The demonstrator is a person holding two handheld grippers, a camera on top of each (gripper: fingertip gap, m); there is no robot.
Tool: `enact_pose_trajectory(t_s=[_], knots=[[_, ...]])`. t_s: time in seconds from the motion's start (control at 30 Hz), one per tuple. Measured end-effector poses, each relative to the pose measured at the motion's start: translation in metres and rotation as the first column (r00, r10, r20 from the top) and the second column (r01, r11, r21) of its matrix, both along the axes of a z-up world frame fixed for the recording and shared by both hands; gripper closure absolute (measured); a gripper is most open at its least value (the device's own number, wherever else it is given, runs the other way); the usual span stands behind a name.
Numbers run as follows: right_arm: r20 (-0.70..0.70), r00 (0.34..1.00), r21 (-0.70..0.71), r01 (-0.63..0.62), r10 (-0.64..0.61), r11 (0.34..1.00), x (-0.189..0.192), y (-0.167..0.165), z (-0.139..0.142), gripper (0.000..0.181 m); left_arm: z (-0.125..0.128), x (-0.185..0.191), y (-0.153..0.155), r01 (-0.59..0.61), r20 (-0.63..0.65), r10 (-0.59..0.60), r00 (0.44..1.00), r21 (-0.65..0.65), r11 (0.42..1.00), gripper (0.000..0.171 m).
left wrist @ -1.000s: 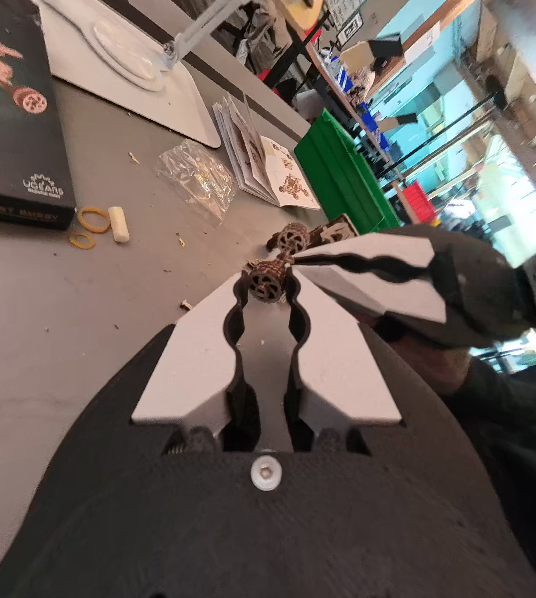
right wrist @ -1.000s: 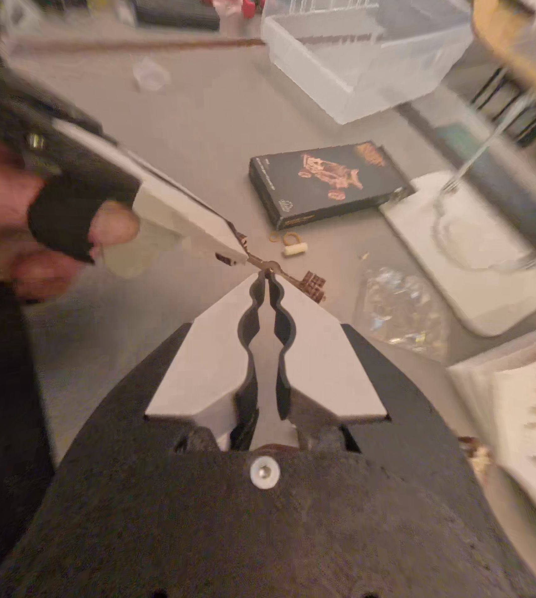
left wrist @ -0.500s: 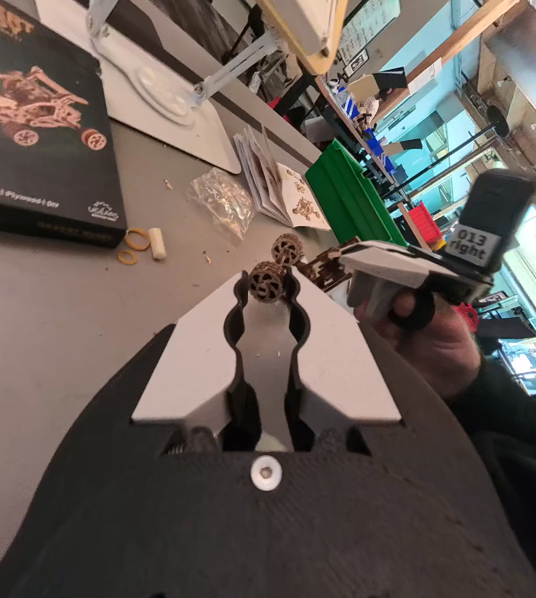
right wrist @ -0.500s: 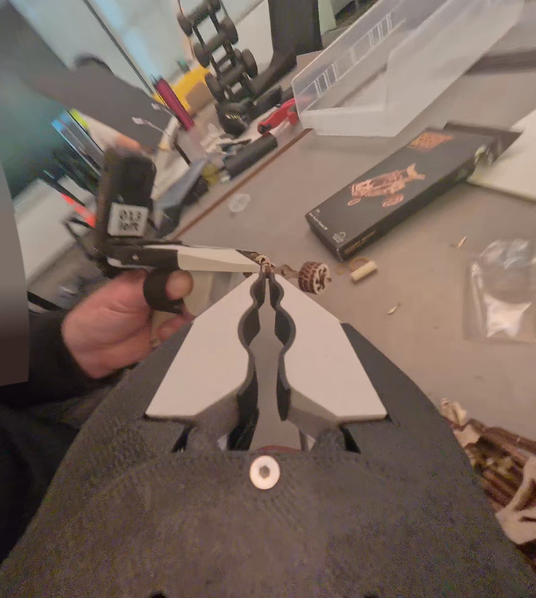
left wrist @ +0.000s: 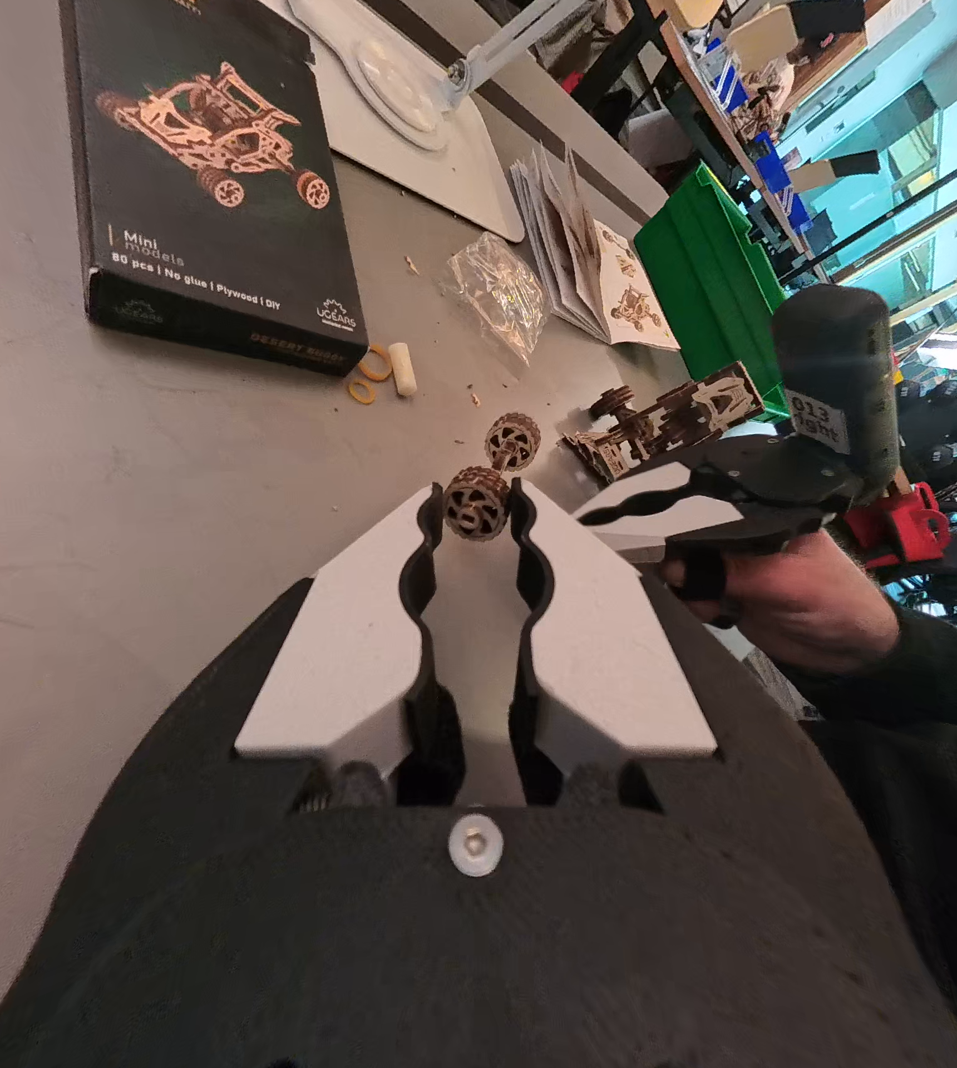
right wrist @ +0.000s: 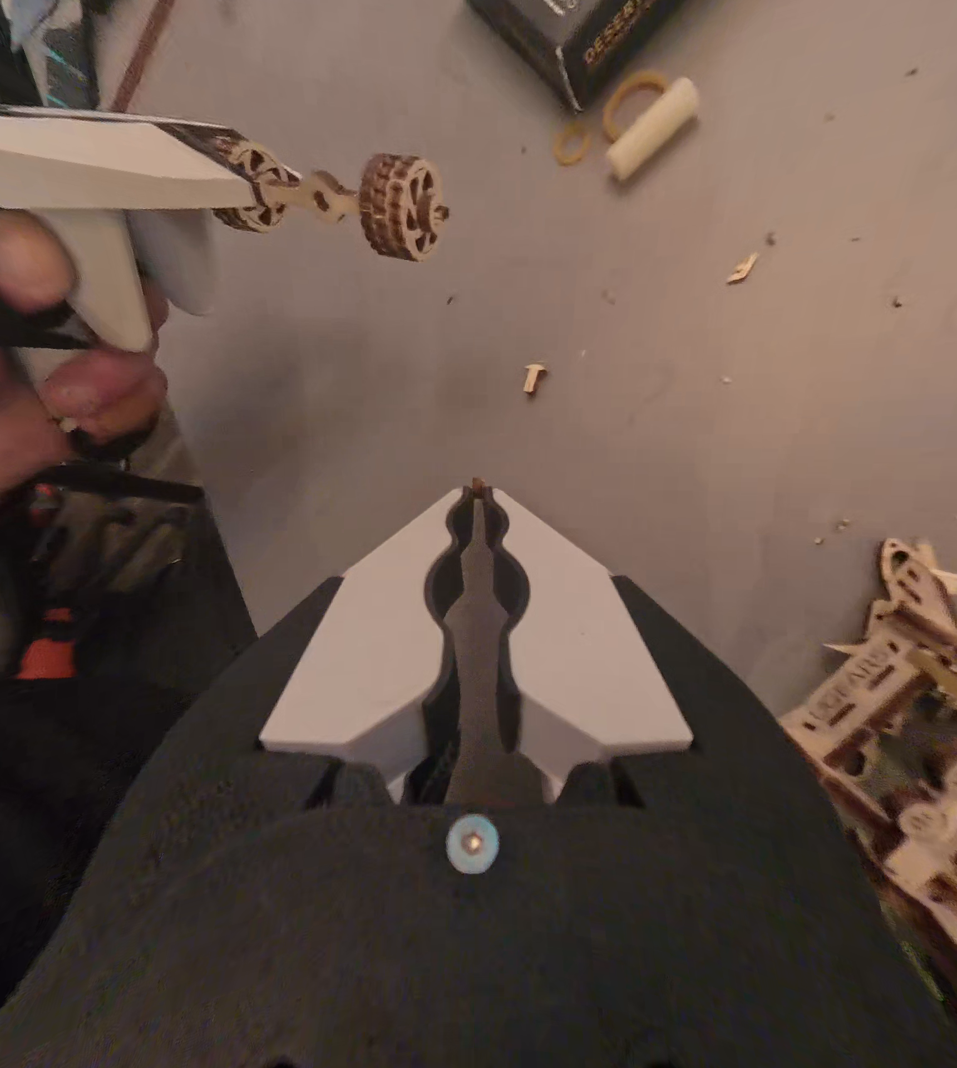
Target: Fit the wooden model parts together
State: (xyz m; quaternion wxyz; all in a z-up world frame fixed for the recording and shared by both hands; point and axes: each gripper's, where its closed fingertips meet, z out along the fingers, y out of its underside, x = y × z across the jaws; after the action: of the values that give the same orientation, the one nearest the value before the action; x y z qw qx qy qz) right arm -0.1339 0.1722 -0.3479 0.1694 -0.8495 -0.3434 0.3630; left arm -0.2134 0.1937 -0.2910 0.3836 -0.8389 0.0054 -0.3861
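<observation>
While clamped between the left gripper [left wrist: 476, 503] tips, wheel axle [left wrist: 493, 485] aloft; right gripper [right wrist: 475, 491] nipping a tiny wooden piece [right wrist: 475, 484].

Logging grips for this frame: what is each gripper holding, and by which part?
The left gripper clamps the wheel-and-axle piece by one wheel. The right gripper pinches a tiny brown part at its tips.
</observation>
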Motion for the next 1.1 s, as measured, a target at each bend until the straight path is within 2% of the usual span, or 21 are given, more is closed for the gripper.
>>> enact_pose_trajectory(t_s=[0.27,0.5,0.67,0.8,0.93,1.1], knots=[[0.066,0.996,0.050,0.064,-0.067,0.997,0.021,0.012,0.000,0.180,0.000,-0.001,0.003,0.007,0.037,-0.007,0.999,-0.009,1.000,0.151],[0.141,0.987,0.136,0.058,-0.078,0.989,0.033,0.013,0.000,0.173,0.000,-0.002,0.003,0.007,0.049,-0.007,0.999,-0.013,1.000,0.151],[0.167,0.985,0.231,0.013,-0.052,0.973,0.038,0.013,0.010,0.168,-0.001,-0.001,0.004,0.008,0.052,-0.007,0.999,-0.013,1.000,0.151],[0.171,0.985,0.290,-0.052,0.002,0.956,0.025,0.013,0.016,0.167,0.000,-0.001,0.005,0.009,0.057,-0.009,0.998,-0.010,1.000,0.151],[0.191,0.981,0.309,-0.100,0.041,0.946,0.010,0.019,0.014,0.159,0.002,-0.003,0.005,0.003,0.057,-0.003,0.998,-0.006,1.000,0.151],[0.243,0.968,0.334,-0.138,0.056,0.932,0.013,0.024,0.014,0.152,0.000,-0.007,0.006,-0.004,0.066,0.004,0.998,-0.010,1.000,0.151]])
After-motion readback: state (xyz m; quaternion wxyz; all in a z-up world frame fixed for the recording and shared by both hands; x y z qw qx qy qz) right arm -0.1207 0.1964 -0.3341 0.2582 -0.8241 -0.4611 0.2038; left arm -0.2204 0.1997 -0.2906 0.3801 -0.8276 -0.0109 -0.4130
